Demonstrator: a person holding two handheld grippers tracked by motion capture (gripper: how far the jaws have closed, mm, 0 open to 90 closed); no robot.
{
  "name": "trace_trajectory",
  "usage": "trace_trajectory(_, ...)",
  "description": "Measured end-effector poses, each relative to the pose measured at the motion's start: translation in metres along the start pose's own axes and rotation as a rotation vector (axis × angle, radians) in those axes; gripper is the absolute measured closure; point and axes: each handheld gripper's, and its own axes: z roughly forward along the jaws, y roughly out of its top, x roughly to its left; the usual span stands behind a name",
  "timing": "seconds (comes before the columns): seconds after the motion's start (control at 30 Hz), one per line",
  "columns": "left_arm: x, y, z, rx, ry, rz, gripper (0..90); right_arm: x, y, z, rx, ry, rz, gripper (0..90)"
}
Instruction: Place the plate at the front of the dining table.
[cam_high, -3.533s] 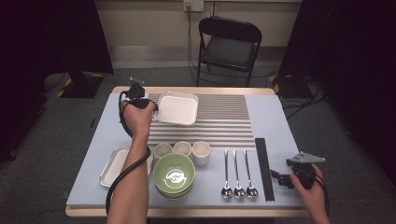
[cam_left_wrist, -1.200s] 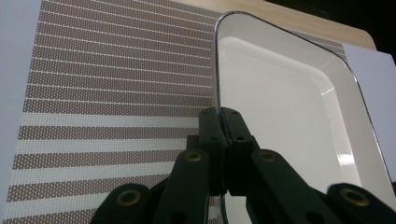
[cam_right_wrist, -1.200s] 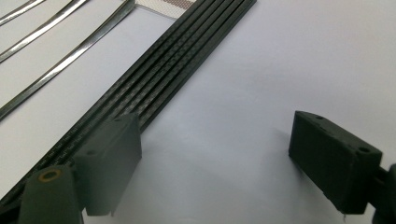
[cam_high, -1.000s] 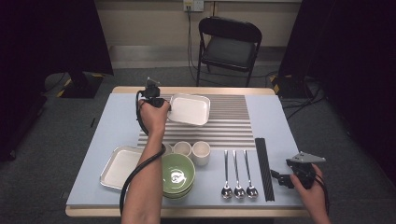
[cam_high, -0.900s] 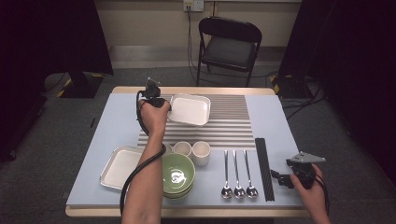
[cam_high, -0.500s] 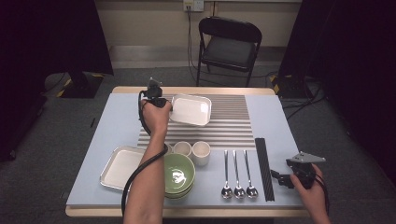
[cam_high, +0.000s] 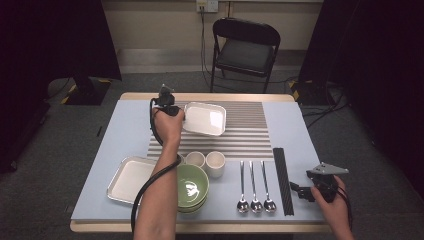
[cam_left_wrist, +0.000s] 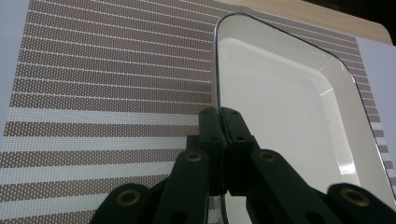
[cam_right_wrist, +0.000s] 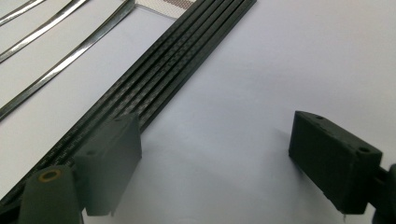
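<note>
left tool (cam_left_wrist: 223, 122) clamped on tray (cam_left_wrist: 289, 116) rim | tray's far end cut off | right tool (cam_right_wrist: 215, 163) released

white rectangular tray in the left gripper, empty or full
Empty. The white rectangular metal-rimmed tray shows a bare glossy inside, with the left gripper shut on its rim.

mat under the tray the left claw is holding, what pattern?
Brown-and-white horizontal stripes with a fine dotted weave on the placemat; clearest in the left gripper view.

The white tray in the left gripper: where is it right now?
In the high view the white tray sits at the far left of the striped mat, beyond the two cups; the left gripper is clamped on its near-left rim.
</note>
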Motion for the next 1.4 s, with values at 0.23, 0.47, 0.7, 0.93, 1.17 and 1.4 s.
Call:
trace_trajectory(0.23, -0.001, -0.001, 0.0037, -0.003, 0.013, -0.013, 88.4, 0.0, 0.0, 0.0, 0.0, 0.0, 0.0, 16.3)
trace_trajectory(0.47, -0.0005, -0.002, 0.0059, -0.008, 0.015, -0.018, 88.4, 0.0, 0.0, 0.0, 0.0, 0.001, 0.001, 16.3)
trace_trajectory(0.7, -0.0015, -0.0017, 0.0071, -0.016, 0.026, -0.021, 88.0, -0.0001, 0.0, 0.0, 0.0, 0.0, 0.001, 16.3)
trace_trajectory(0.93, -0.0024, -0.0019, 0.0091, -0.017, 0.033, -0.026, 87.9, -0.0001, 0.0001, -0.0001, 0.001, -0.001, 0.001, 16.3)
trace_trajectory(1.17, -0.0036, -0.001, 0.0082, -0.031, 0.04, -0.03, 88.0, 0.0, 0.0, -0.0001, 0.001, -0.001, 0.001, 16.3)
trace_trajectory(1.4, -0.0043, -0.0008, 0.0098, -0.036, 0.044, -0.041, 88.1, 0.0, 0.0, -0.0001, 0.001, -0.001, 0.001, 16.3)
